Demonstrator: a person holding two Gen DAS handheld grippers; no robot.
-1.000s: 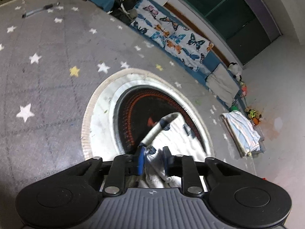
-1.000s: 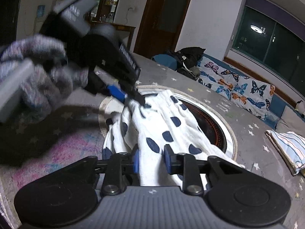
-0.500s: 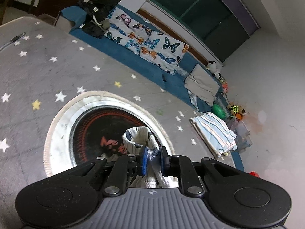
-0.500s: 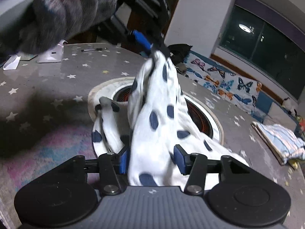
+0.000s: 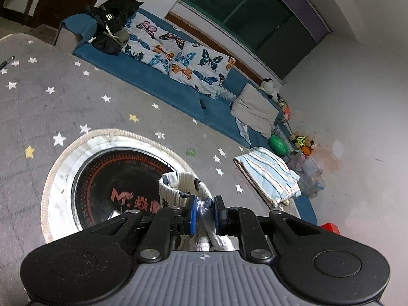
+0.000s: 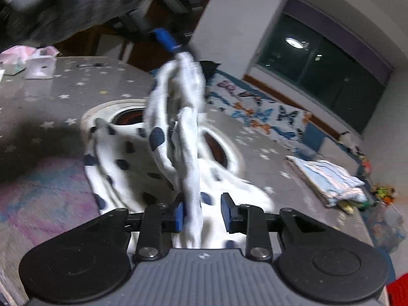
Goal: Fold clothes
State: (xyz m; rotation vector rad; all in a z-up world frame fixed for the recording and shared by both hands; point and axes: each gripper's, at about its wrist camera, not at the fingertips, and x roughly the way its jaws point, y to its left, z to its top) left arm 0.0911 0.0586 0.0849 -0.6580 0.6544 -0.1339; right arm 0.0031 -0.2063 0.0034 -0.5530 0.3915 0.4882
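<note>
A white garment with navy dots (image 6: pixel 188 127) hangs as a twisted strand from my left gripper (image 6: pixel 176 49), which is held high by a grey-gloved hand (image 6: pixel 63 5). In the left wrist view my left gripper (image 5: pixel 204 211) is shut on a bunched fold of that garment (image 5: pixel 178 181), above the round black plate (image 5: pixel 102 178). My right gripper (image 6: pixel 203 215) is low at the strand's bottom. Its jaws are closing: the cloth brushes the left pad (image 6: pixel 179 216), while the right pad stands apart. The rest of the garment lies spread on the grey star-patterned table (image 6: pixel 51 107).
A blue bench with butterfly cushions (image 5: pixel 178 58) and a black bag (image 5: pixel 112 25) runs behind the table. A folded striped cloth (image 5: pixel 267 173) lies to the right. White boxes (image 6: pixel 40 67) and a pen (image 5: pixel 6 62) sit at the table's far left.
My left gripper has risen with the garment, pulling it into a hanging strand. My right gripper's jaws opened wide around the cloth and have narrowed again, and it has shifted along the strand.
</note>
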